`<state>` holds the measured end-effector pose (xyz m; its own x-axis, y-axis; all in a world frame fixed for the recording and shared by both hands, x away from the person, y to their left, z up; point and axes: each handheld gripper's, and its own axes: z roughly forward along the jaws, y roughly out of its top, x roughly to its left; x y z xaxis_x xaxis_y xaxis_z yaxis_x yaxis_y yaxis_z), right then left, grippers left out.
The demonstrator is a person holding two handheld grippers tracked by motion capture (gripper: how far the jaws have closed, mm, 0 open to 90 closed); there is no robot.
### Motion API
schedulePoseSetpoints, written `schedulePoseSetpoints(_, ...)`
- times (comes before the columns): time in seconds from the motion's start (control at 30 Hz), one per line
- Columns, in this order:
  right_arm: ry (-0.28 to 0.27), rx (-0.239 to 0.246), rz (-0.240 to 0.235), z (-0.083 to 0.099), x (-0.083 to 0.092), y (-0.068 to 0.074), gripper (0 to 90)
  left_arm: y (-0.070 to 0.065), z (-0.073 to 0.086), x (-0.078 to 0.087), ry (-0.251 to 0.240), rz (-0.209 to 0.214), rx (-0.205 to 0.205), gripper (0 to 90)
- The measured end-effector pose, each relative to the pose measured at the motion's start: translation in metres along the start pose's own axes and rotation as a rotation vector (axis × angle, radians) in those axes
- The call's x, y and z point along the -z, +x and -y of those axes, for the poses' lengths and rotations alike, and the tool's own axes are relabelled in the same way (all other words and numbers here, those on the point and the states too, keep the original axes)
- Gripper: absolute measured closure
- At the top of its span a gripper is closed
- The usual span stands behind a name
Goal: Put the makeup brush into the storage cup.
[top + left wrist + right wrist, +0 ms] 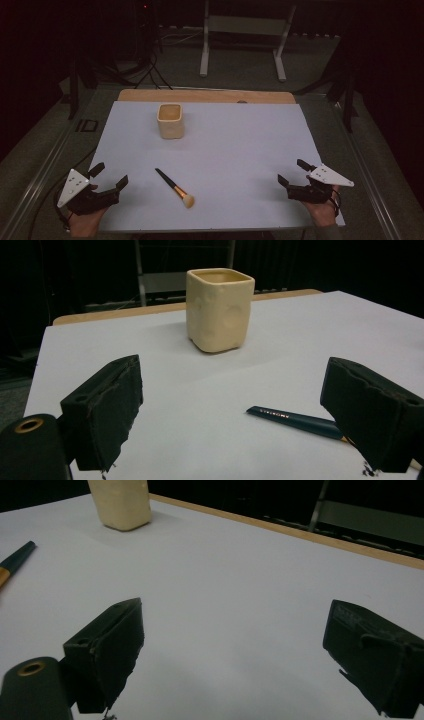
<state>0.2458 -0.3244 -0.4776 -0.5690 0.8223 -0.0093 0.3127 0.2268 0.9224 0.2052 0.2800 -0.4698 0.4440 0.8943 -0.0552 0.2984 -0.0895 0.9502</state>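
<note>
A cream square cup (170, 120) stands upright toward the back of the white sheet (240, 150). A makeup brush (175, 188) with a dark handle and pale bristles lies flat near the front. My left gripper (109, 175) rests open at the sheet's front left corner, left of the brush. My right gripper (293, 171) rests open at the front right. In the left gripper view the cup (219, 309) stands ahead between the jaws and the brush handle (295, 420) lies by the right jaw. The right gripper view has the cup (121, 504) and the brush handle (15, 561) at far left.
The sheet covers a wooden tabletop (205, 95) whose far edge shows. A white metal stand (245, 40) sits on the floor beyond the table. Cables (145, 75) run across the floor at back left.
</note>
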Motion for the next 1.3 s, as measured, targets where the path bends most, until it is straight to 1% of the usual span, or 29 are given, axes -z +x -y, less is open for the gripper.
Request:
schedulePoseSetpoints(0.1, 0.001, 0.004, -0.004, 0.000, 0.000, 0.001, 9.3, -0.002, 0.000, 0.000, 0.001, 0.003, -0.008, 11.0)
schedulePoseSetpoints(0.27, 0.003, 0.008, -0.007, 0.000, -0.001, 0.001, 9.4, -0.001, 0.000, 0.000, -0.001, 0.009, -0.004, 10.9)
schedulePoseSetpoints(0.43, 0.002, 0.002, -0.009, 0.000, -0.001, 0.000, 9.3, -0.002, 0.000, 0.001, -0.001, 0.012, -0.002, 10.9)
schedulePoseSetpoints(0.57, 0.000, -0.001, -0.012, 0.000, -0.001, 0.000, 9.3, -0.004, 0.000, 0.003, -0.008, 0.017, 0.008, 10.9)
schedulePoseSetpoints(0.63, -0.003, -0.004, -0.014, 0.000, 0.000, 0.000, 9.3, -0.004, -0.002, 0.005, -0.024, 0.021, 0.024, 10.9)
schedulePoseSetpoints(0.67, -0.003, -0.004, -0.014, 0.000, 0.000, 0.000, 9.3, -0.004, -0.002, 0.005, -0.024, 0.021, 0.024, 10.9)
schedulePoseSetpoints(0.7, -0.002, -0.005, -0.013, 0.000, -0.001, 0.000, 9.4, -0.003, -0.004, 0.008, -0.040, 0.026, 0.037, 11.0)
schedulePoseSetpoints(0.73, -0.003, -0.006, -0.013, 0.000, 0.000, 0.000, 9.4, -0.002, -0.005, 0.008, -0.043, 0.029, 0.043, 11.0)
schedulePoseSetpoints(0.83, -0.005, -0.006, -0.012, -0.001, 0.000, 0.000, 9.3, -0.002, -0.008, 0.009, -0.051, 0.033, 0.044, 11.1)
schedulePoseSetpoints(0.87, -0.008, -0.007, -0.011, -0.001, 0.000, 0.000, 9.4, -0.003, -0.010, 0.010, -0.054, 0.039, 0.038, 11.1)
schedulePoseSetpoints(0.9, -0.008, -0.007, -0.011, 0.000, 0.000, 0.000, 9.3, -0.006, -0.013, 0.010, -0.051, 0.045, 0.021, 11.1)
schedulePoseSetpoints(0.93, -0.008, -0.007, -0.011, 0.000, 0.000, 0.000, 9.3, -0.006, -0.013, 0.010, -0.051, 0.045, 0.021, 11.1)
schedulePoseSetpoints(0.97, -0.006, -0.008, -0.010, 0.000, 0.000, 0.000, 9.4, -0.008, -0.016, 0.009, -0.050, 0.059, 0.013, 11.1)
schedulePoseSetpoints(1.0, -0.005, -0.007, -0.009, 0.000, 0.000, 0.000, 9.3, -0.008, -0.016, 0.009, -0.050, 0.059, 0.013, 11.2)
schedulePoseSetpoints(1.03, -0.004, -0.008, -0.009, 0.000, 0.001, 0.000, 9.3, -0.010, -0.018, 0.008, -0.045, 0.068, 0.000, 11.1)
schedulePoseSetpoints(1.2, -0.005, -0.009, -0.011, 0.000, 0.001, -0.001, 9.4, -0.010, -0.023, 0.006, -0.041, 0.082, -0.016, 11.1)
schedulePoseSetpoints(1.23, -0.004, -0.010, -0.011, 0.000, 0.001, -0.001, 9.4, -0.009, -0.027, 0.005, -0.040, 0.095, -0.019, 11.1)
schedulePoseSetpoints(1.3, -0.002, -0.011, -0.012, 0.000, 0.000, -0.001, 9.3, -0.009, -0.031, 0.003, -0.038, 0.102, -0.031, 11.1)
